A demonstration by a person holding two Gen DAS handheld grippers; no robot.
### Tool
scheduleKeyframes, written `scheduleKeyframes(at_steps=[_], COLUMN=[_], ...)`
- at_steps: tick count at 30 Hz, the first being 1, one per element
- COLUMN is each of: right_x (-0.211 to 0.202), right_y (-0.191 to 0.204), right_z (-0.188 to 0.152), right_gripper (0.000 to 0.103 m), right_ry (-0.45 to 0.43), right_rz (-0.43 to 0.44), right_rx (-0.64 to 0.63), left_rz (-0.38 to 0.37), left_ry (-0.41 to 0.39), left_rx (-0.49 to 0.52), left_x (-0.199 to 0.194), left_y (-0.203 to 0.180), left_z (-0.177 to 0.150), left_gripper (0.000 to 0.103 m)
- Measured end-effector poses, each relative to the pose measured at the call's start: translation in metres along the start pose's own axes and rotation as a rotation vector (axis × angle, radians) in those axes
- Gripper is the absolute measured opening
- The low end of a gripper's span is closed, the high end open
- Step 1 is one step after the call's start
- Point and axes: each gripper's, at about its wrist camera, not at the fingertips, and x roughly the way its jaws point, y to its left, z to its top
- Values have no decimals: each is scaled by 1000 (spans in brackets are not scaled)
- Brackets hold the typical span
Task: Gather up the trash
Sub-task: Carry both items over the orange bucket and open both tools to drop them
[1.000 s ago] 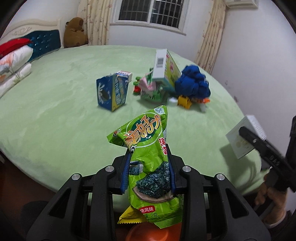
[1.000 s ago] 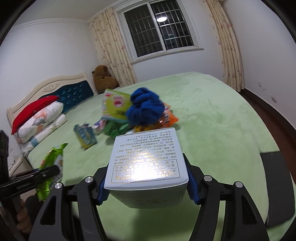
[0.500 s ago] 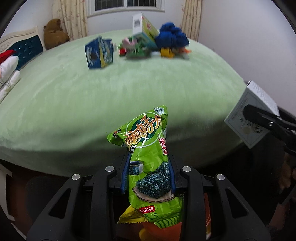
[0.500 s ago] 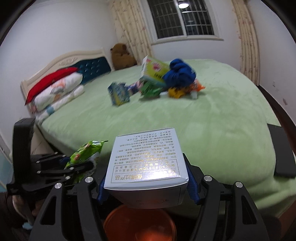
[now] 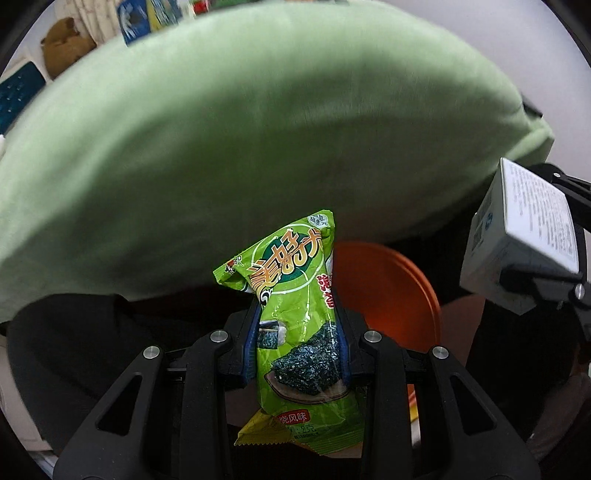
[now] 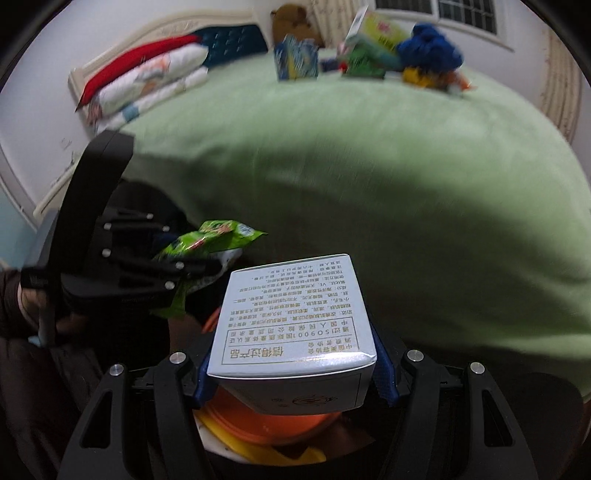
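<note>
My left gripper [image 5: 297, 345] is shut on a green seaweed snack packet [image 5: 295, 314], held upright in front of an orange bin [image 5: 388, 295] below the bed's edge. My right gripper [image 6: 291, 373] is shut on a white printed box [image 6: 291, 314], held just above the orange bin [image 6: 266, 421]. The box also shows at the right of the left wrist view [image 5: 517, 236]. The packet and left gripper show at the left of the right wrist view [image 6: 207, 240].
The green bed [image 6: 369, 166] fills the background. On its far side lie a blue carton [image 6: 295, 61], a green-and-white box [image 6: 376, 33], a blue cloth [image 6: 432, 48] and small wrappers. Pillows [image 6: 147, 85] lie by the headboard. A teddy bear [image 5: 66, 48] sits behind.
Both grippers have drawn back from the bed and tilted down toward the orange bin, still holding the packet and the box. The bin is now in front of both.
</note>
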Motion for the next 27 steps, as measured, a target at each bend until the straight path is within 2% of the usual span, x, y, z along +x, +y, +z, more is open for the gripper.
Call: scheduleKeyframes(at_steps=[5, 10, 15, 17, 18, 19, 21, 27], right_x=[29, 62, 86, 94, 99, 102, 105, 95], right_y=[-2, 0, 1, 1, 2, 2, 3, 2], right_z=[-5, -11, -12, -12, -12, -13, -15, -15], right_gripper=[65, 65, 65, 68, 72, 80, 81, 81], right_ry=[79, 194, 288, 322, 351, 363, 379, 359], right_rz=[46, 88, 122, 128, 127, 113, 107, 80], right_rx=[-14, -57, -73, -78, -81, -88, -94, -89], left_rz=[-32, -57, -69, -85, -81, -66, -49, -58], left_ry=[106, 218, 287, 326, 349, 373, 383, 370], left_rx=[-3, -3, 6, 5, 5, 7, 9, -22], left_x=[29, 58, 77, 87, 93, 98, 101, 97], left_y=[2, 4, 2, 2, 5, 4, 4, 13], left_z=[-3, -9, -12, -11, -2, -2, -2, -1], left_gripper=[31, 31, 31, 36, 43, 56, 66, 70])
